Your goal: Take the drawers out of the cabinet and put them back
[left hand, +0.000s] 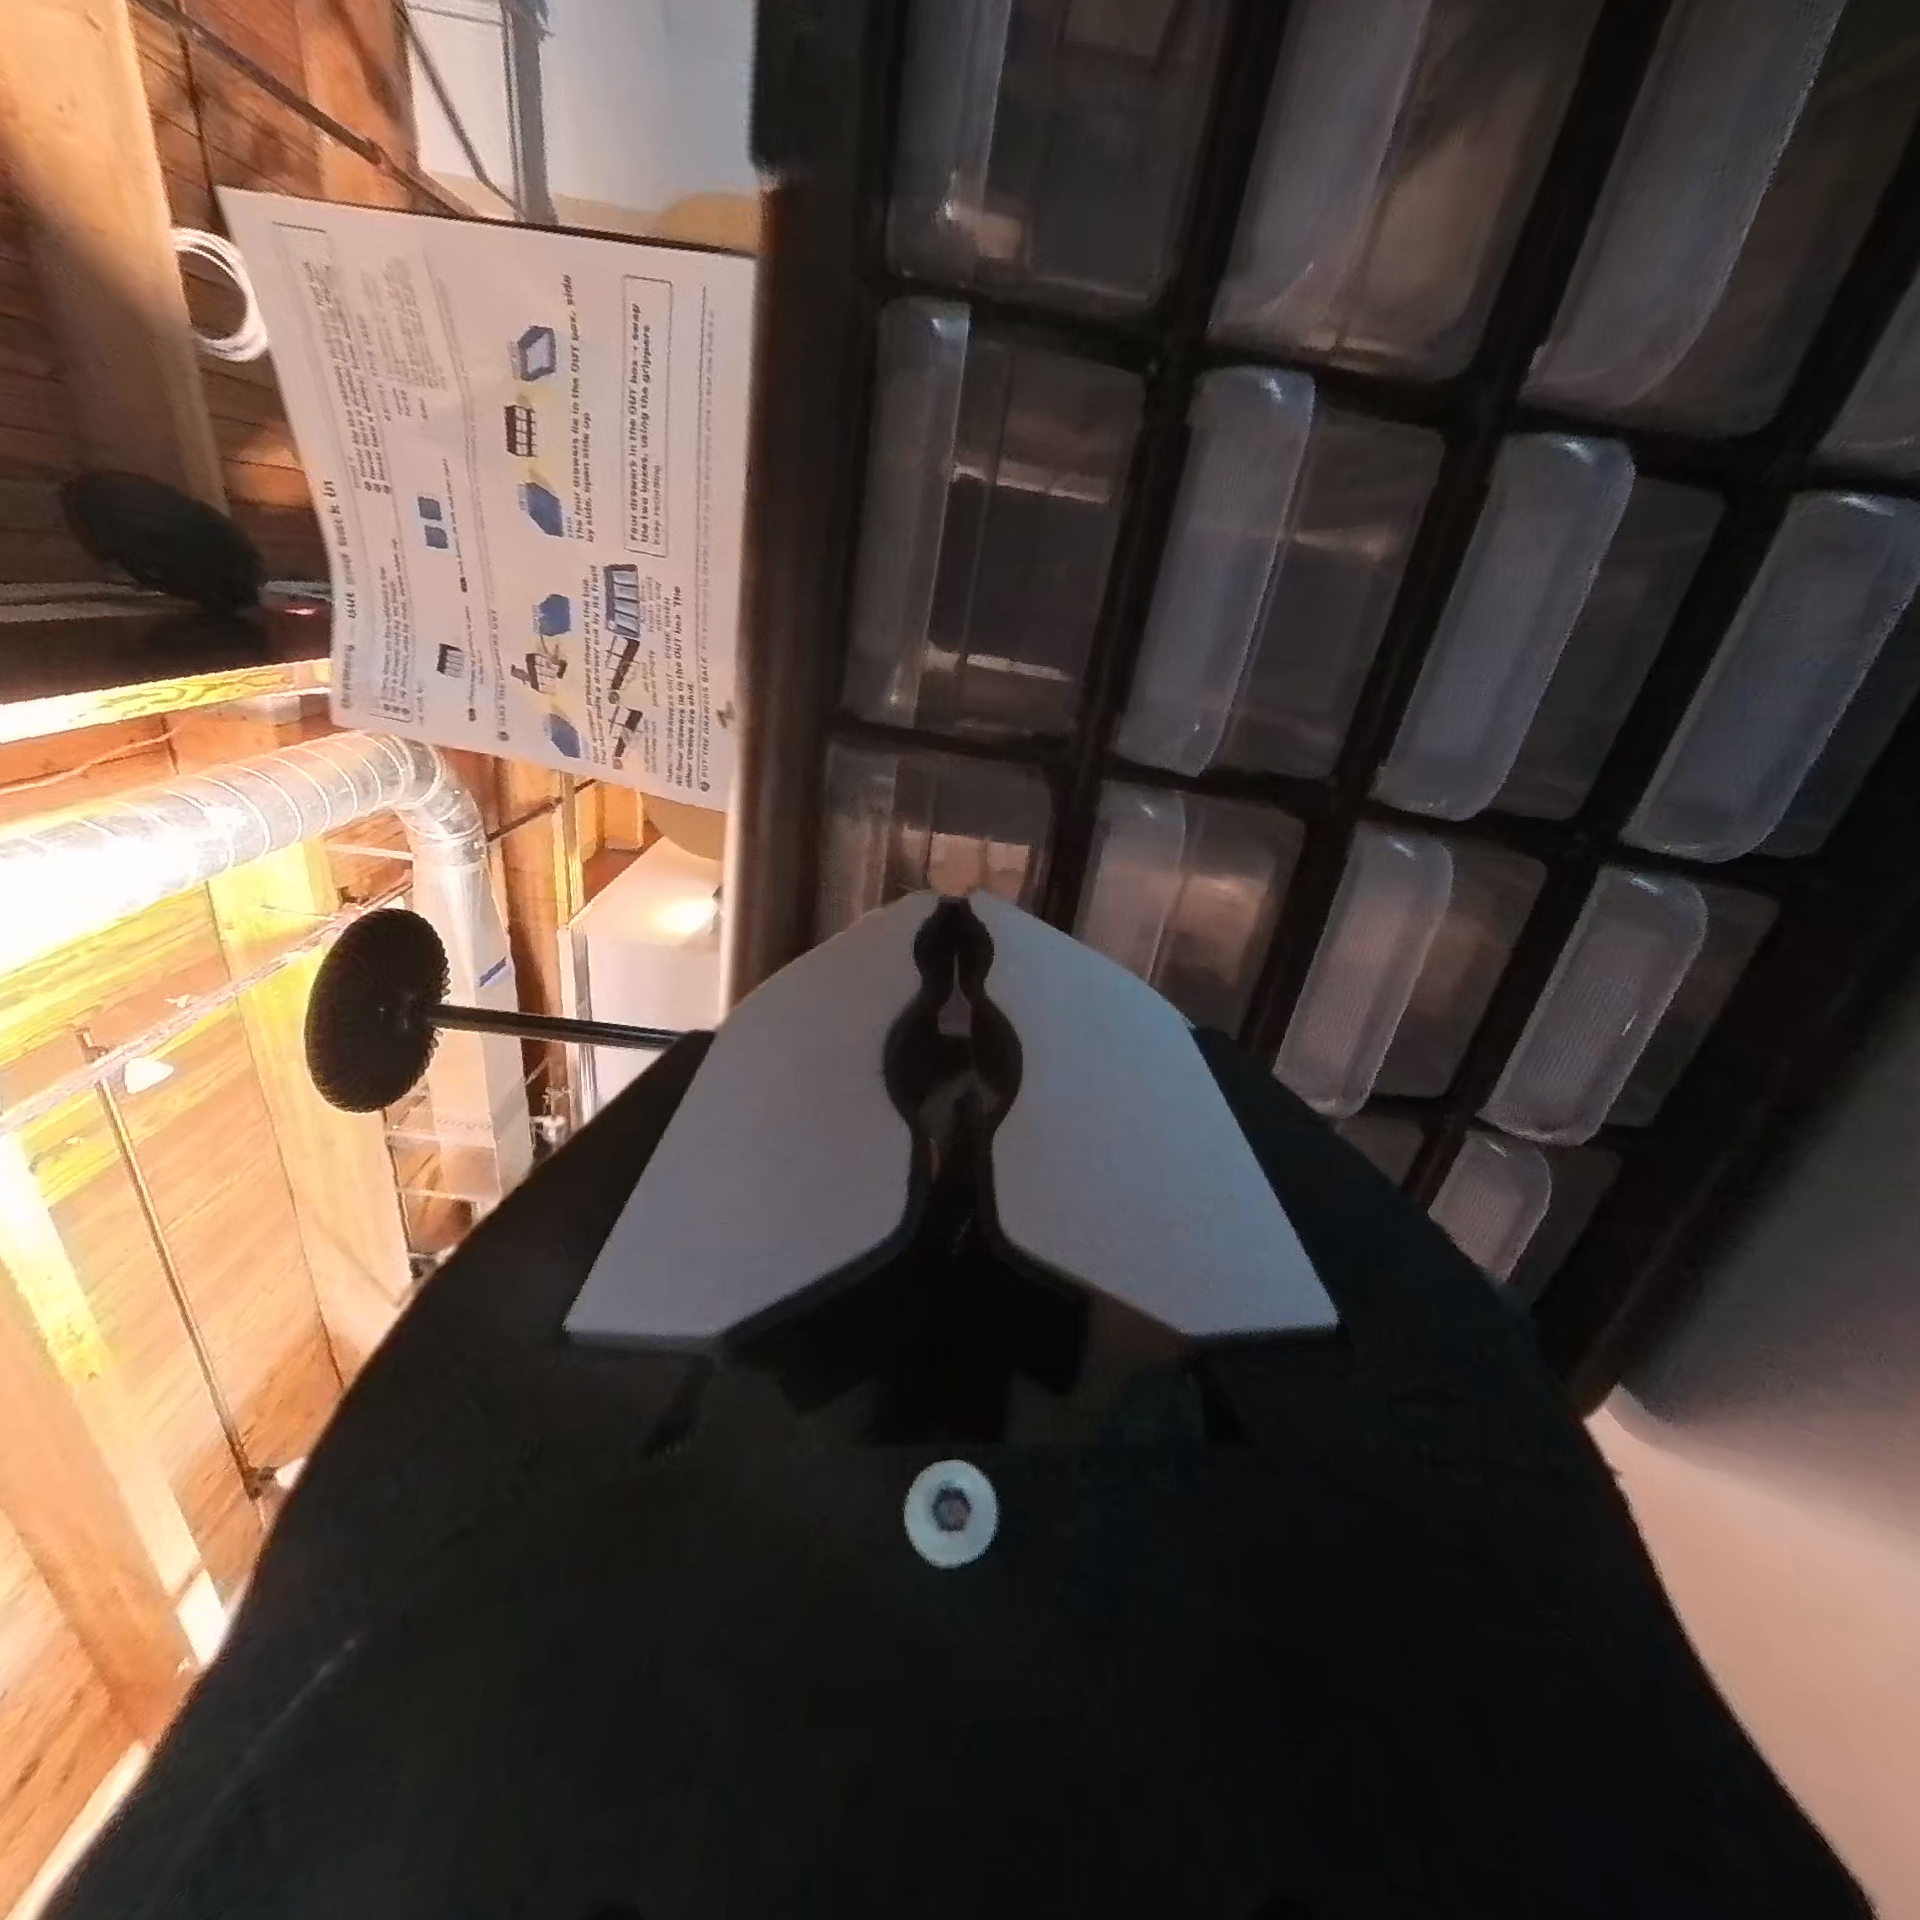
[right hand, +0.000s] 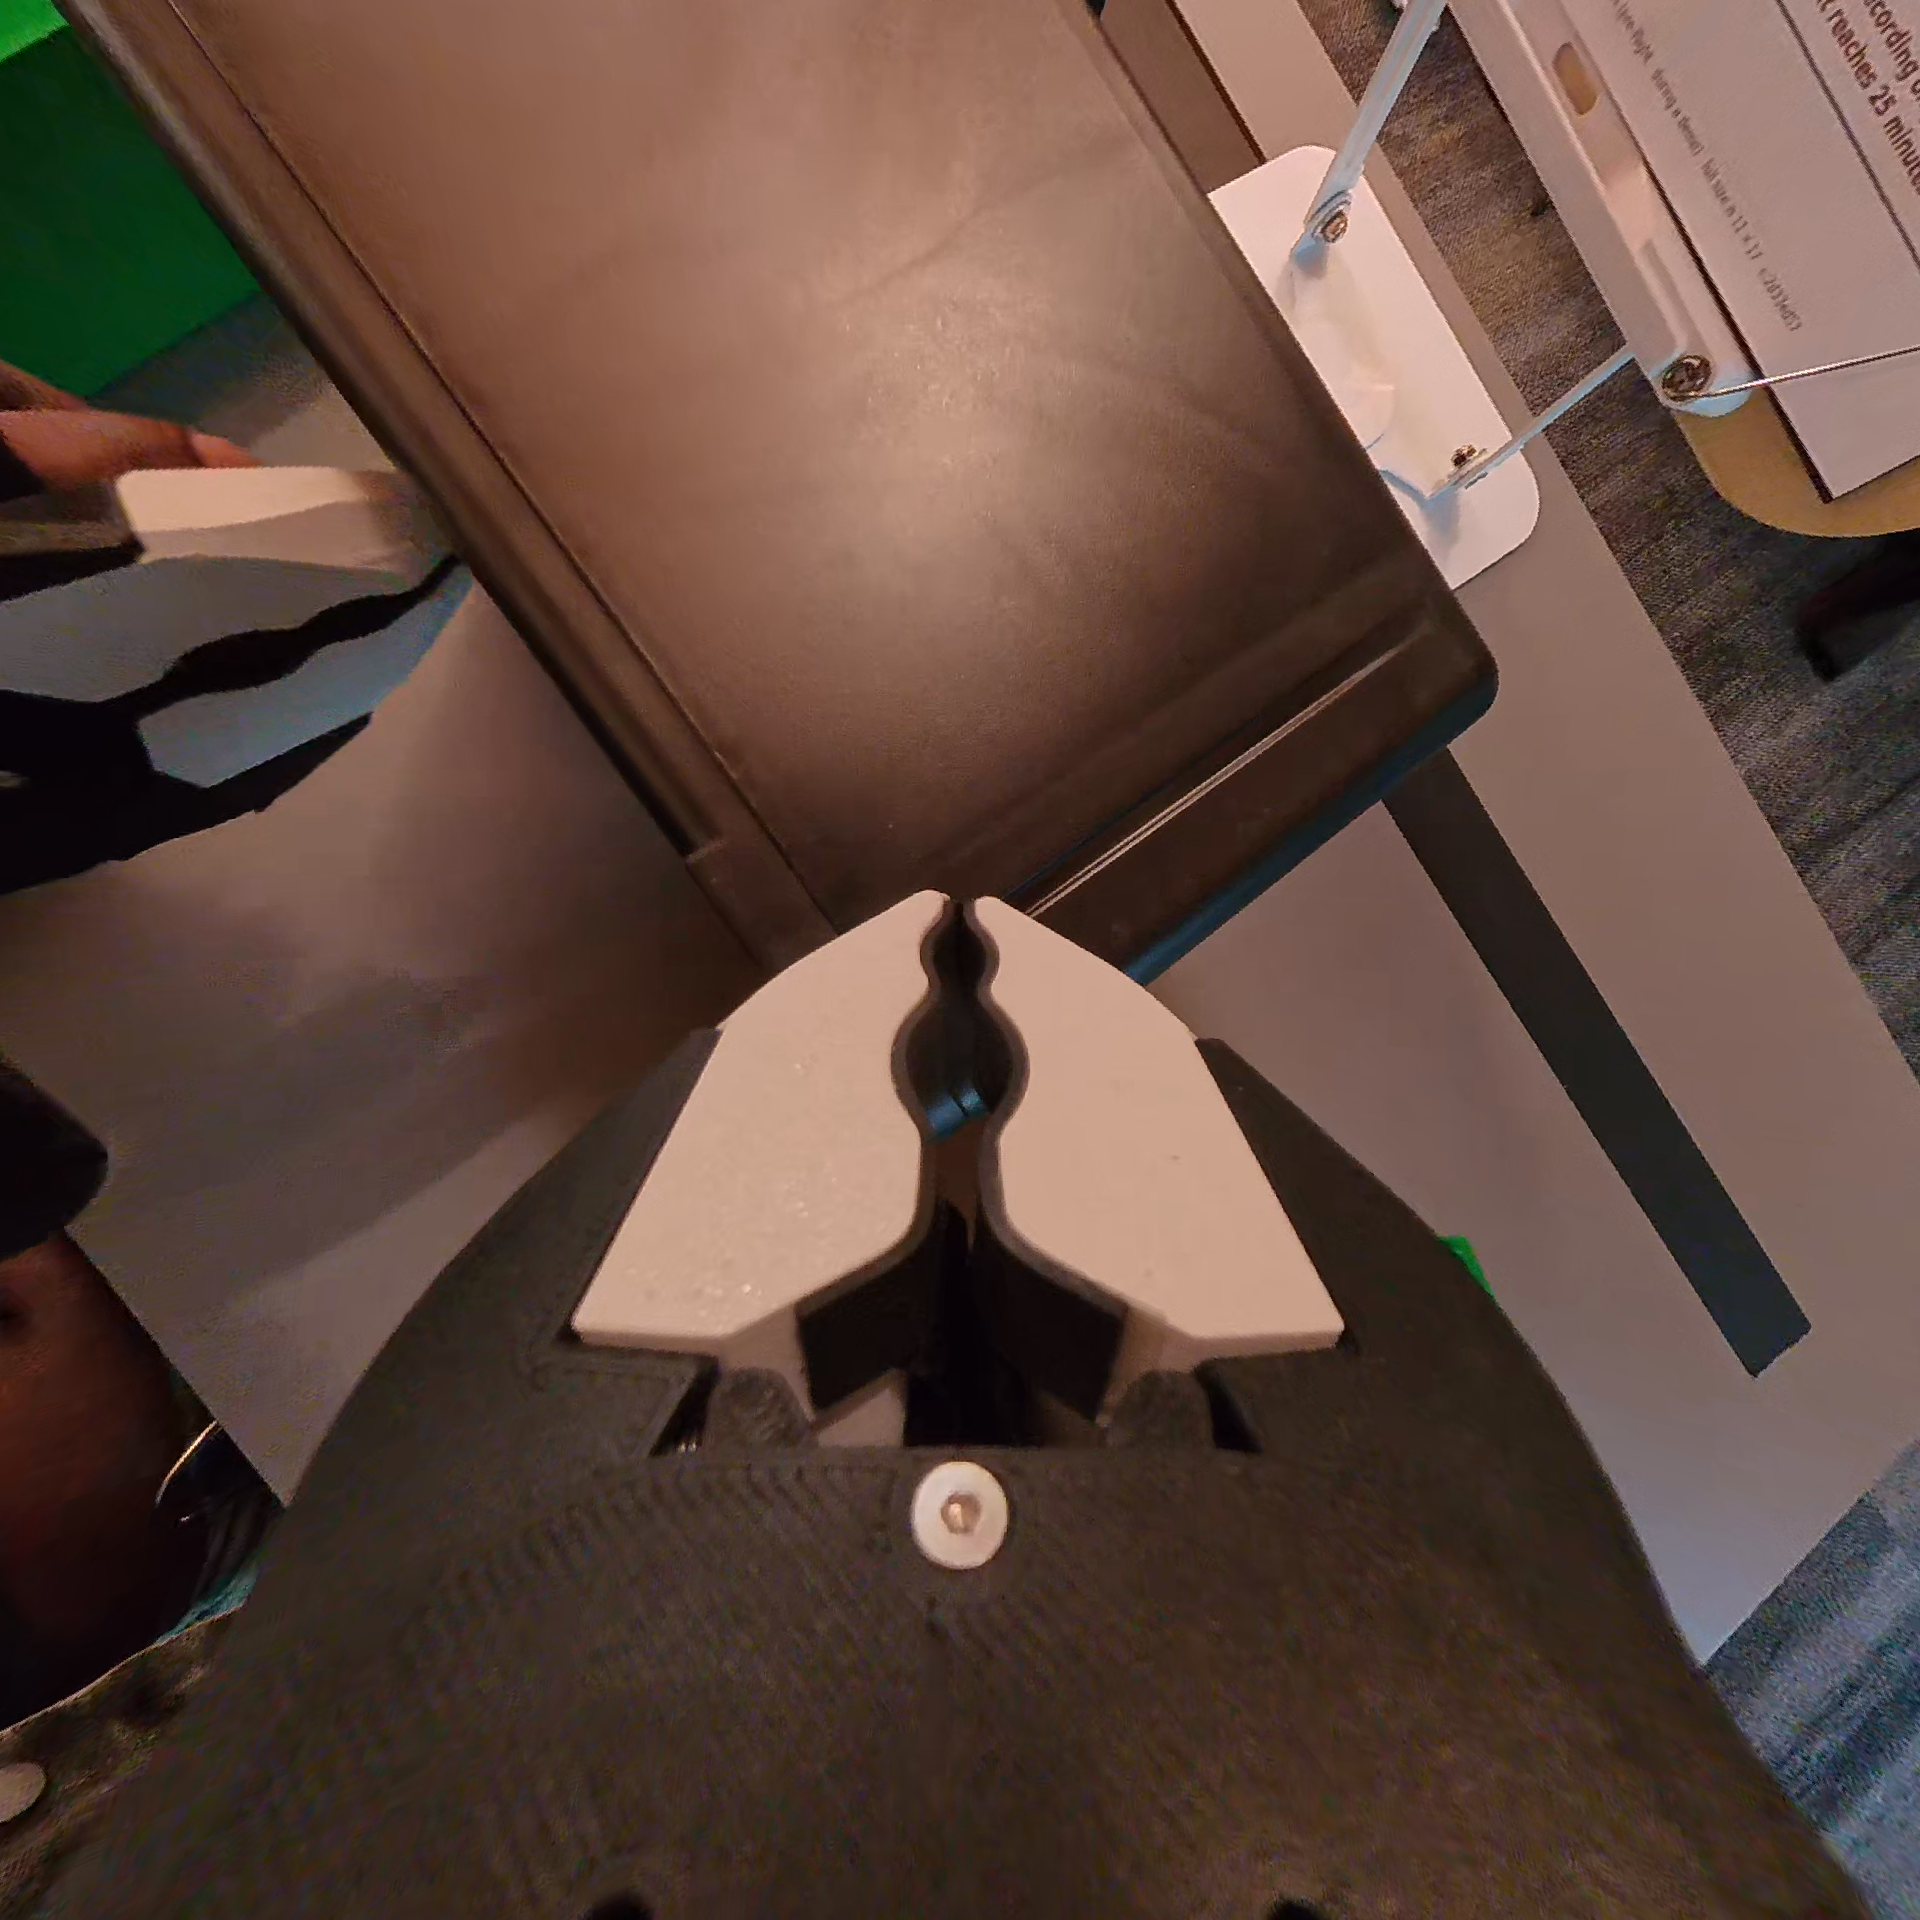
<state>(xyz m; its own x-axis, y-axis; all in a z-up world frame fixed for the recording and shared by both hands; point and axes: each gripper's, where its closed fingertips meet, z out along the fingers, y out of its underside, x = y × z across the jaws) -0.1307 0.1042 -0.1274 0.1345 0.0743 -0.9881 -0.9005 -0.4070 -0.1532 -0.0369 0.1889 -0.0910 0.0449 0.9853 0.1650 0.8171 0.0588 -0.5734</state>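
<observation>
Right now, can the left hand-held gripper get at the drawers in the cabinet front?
Probably yes. The left hand-held gripper faces the clear drawers with nothing between, but its jaws are shut and would need opening first.

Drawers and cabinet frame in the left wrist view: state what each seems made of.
Drawers: apparently clear, slightly frosted plastic; the dark interior shows through, and the rounded pull fronts catch soft highlights. Cabinet frame: black dividers between the drawers, likely plastic with a dull finish, though metal cannot be ruled out.
</observation>
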